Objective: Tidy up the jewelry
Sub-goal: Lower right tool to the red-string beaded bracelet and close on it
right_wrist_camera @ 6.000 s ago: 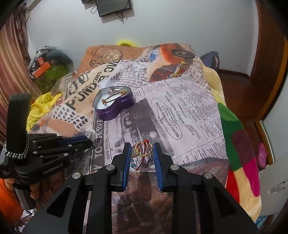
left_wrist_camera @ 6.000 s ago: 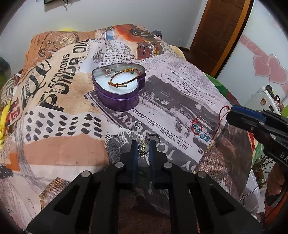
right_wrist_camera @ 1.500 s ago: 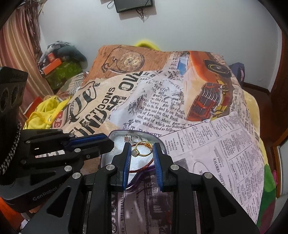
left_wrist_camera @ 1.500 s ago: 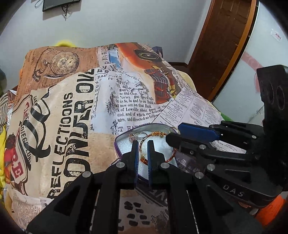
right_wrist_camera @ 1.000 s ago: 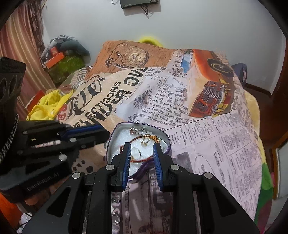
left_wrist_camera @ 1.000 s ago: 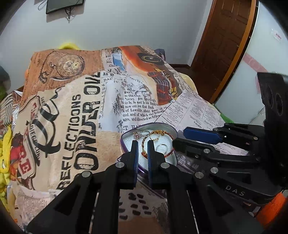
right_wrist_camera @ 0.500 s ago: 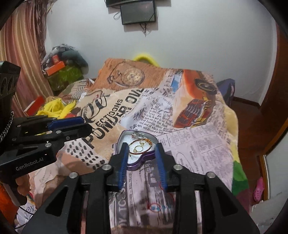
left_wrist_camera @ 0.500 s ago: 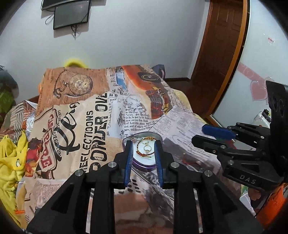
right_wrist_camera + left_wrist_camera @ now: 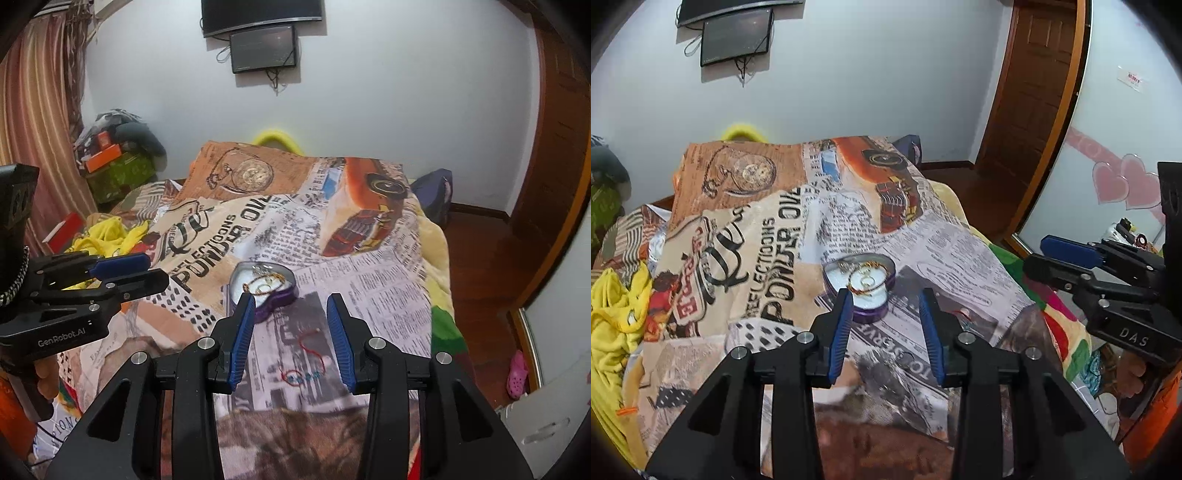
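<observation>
Both jaws parted, empty | purple heart tin [image 9: 871, 312] open, gold bracelet [image 9: 263, 285] inside

Left gripper [image 9: 886, 295] and right gripper [image 9: 291, 301] tilt downward, jaws just opened, seemingly empty

White wall [image 9: 406, 92], wooden door [image 9: 1034, 110]

I see a bed [image 9: 424, 258] with a newspaper-print blanket [image 9: 369, 291]. On it sit a purple heart tin [image 9: 280, 295], a red string bracelet [image 9: 306, 369] and yellow cloth [image 9: 609, 314].
</observation>
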Motion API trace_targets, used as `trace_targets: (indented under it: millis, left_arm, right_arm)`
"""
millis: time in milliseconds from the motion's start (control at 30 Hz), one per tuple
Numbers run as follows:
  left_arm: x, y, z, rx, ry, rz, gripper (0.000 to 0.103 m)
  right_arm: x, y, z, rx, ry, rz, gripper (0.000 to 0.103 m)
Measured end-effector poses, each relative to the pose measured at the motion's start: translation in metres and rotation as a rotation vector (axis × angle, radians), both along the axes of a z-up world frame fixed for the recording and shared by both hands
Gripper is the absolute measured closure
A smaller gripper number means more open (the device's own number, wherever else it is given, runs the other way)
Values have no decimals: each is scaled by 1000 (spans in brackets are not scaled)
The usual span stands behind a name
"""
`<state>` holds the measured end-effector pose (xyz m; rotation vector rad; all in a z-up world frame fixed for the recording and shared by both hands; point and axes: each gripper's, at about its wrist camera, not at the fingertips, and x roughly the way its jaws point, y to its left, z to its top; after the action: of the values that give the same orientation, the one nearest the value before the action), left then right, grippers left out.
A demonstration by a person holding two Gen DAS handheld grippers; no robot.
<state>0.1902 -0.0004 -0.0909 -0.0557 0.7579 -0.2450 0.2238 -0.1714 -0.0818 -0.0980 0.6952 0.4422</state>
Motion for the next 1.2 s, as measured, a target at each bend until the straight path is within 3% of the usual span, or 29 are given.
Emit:
trace_targets:
  millis: [367, 700, 1000, 1200]
  left_arm:
    - [12, -14, -62, 16, 161, -18, 67]
    - [22, -18, -109, 53, 262, -27, 67]
    - [28, -18, -121, 66, 255, -41, 84]
    - [34, -19, -125, 44, 259, -53, 84]
  right_arm:
    - [-1, -29, -39, -32, 100, -73, 66]
    - [8, -32, -80, -46, 217, -54, 66]
    - [18, -21, -102, -52, 270, -16, 66]
    - [23, -23, -110, -48, 292, -20, 66]
